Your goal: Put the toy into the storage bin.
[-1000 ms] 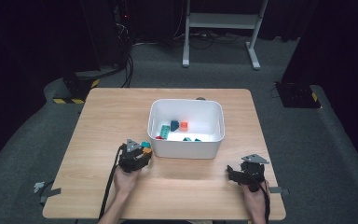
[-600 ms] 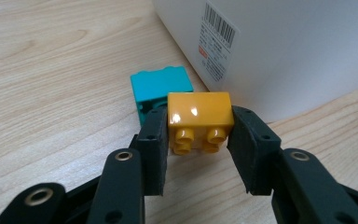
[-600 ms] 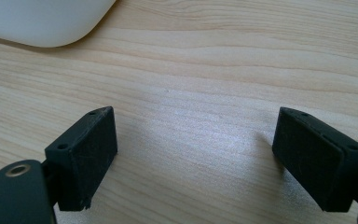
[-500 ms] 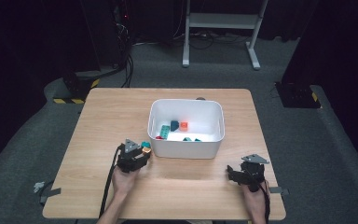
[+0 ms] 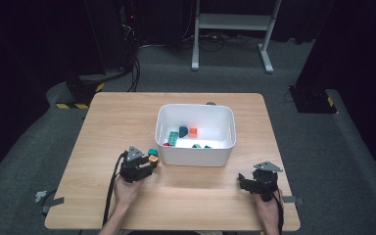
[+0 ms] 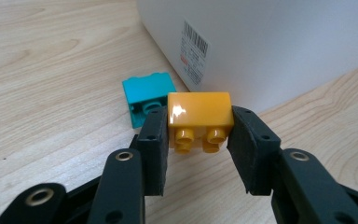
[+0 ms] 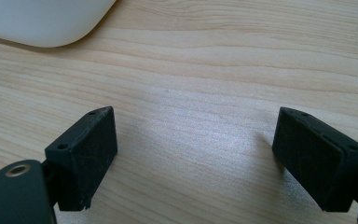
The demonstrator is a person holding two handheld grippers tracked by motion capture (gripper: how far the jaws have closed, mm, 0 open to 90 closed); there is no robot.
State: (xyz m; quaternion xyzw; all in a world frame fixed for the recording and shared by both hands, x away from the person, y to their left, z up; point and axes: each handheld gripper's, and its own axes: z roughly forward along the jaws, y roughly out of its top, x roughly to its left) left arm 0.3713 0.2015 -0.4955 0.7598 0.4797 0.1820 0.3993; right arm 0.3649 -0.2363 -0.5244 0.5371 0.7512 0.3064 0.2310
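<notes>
Here the left gripper [image 6: 199, 135] pinched a yellow brick [image 6: 199, 120] between its two black pads, one pad pressed flat on each side of the brick, whose studs faced the camera (two of them showed plainly). In the high view the left gripper [image 5: 147, 164] sat just off the near left corner of the white bin [image 5: 196, 156], the brick [image 5: 152, 158] at its tip. A teal brick [image 6: 149, 97] lay on the wooden table [image 6: 42, 70] just behind the held one, close to the bin's wall [image 6: 270, 42], which bore a barcode label [image 6: 196, 51]. The right gripper [image 7: 196, 154] stood with its jaws spread wide over bare table, nothing between them; in the high view it [image 5: 247, 182] rested near the table's front right edge, well apart from the bin. Inside the bin lay several small bricks, among them a green one [image 5: 174, 138] and an orange one [image 5: 193, 131].
</notes>
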